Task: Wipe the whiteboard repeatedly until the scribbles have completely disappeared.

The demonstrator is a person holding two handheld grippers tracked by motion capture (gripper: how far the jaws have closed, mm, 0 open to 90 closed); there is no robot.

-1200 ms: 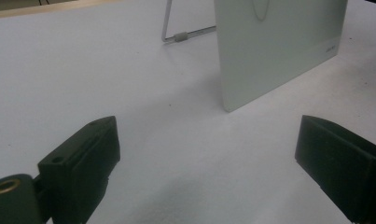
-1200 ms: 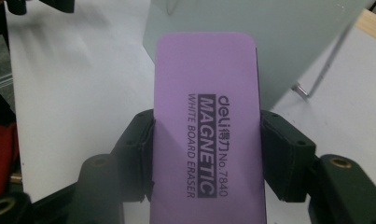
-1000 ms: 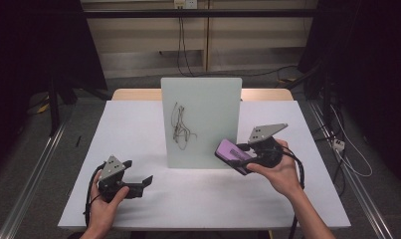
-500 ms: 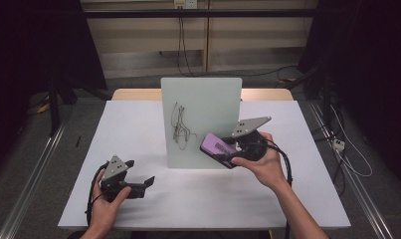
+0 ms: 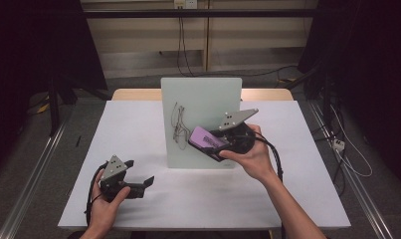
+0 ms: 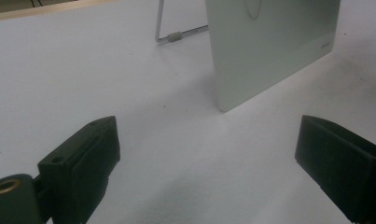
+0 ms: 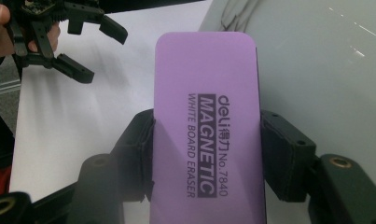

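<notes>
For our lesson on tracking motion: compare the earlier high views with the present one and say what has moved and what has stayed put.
The right gripper, clamped on the purple rectangular whiteboard eraser, has travelled leftward across the upright pale-green whiteboard, closer to the dark scribbled lines. The grip on the eraser is unchanged. The left gripper stays open and resting low over the white table; board and scribble look unchanged.

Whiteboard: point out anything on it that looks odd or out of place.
The whiteboard stands upright and undamaged on the table. The one thing that stands out is a dark scribble on its left half. The right gripper holds a purple eraser in front of the board, beside that scribble.
</notes>
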